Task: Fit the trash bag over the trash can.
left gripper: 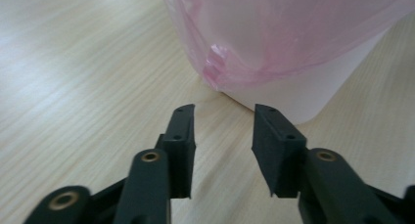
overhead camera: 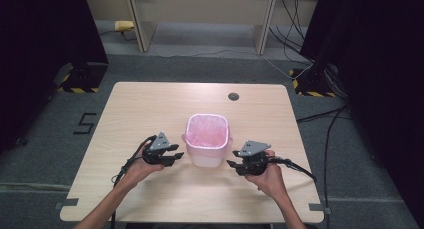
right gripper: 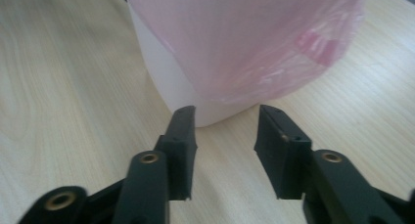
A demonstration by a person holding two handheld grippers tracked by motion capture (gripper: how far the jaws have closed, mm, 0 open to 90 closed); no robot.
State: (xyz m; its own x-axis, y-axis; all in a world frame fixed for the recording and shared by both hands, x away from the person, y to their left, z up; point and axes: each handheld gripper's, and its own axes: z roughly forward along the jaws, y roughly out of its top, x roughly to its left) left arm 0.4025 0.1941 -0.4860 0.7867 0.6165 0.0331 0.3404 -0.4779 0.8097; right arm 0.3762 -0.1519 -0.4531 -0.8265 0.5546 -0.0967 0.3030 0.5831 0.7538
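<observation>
A small white bin (overhead camera: 206,158) lined with a pink plastic bag (overhead camera: 207,131) stands upright in the middle of the table. My left gripper (overhead camera: 176,155) sits just left of it, jaws pointed at its side, open with nothing between them. My right gripper (overhead camera: 231,164) is just right of the bin, also open and empty. In the left gripper view the bag's folded-over edge (left gripper: 254,62) hangs down over the white bin wall (left gripper: 303,94), a short way beyond my gripper (left gripper: 222,109). The right gripper view shows the bag (right gripper: 254,43) draped over the bin (right gripper: 171,82) past my gripper (right gripper: 226,109).
The light wooden table (overhead camera: 150,104) has a round cable grommet (overhead camera: 233,96) near its far edge. Cables (overhead camera: 300,166) trail from both grippers across the table. Dark curtains and floor cables surround the table.
</observation>
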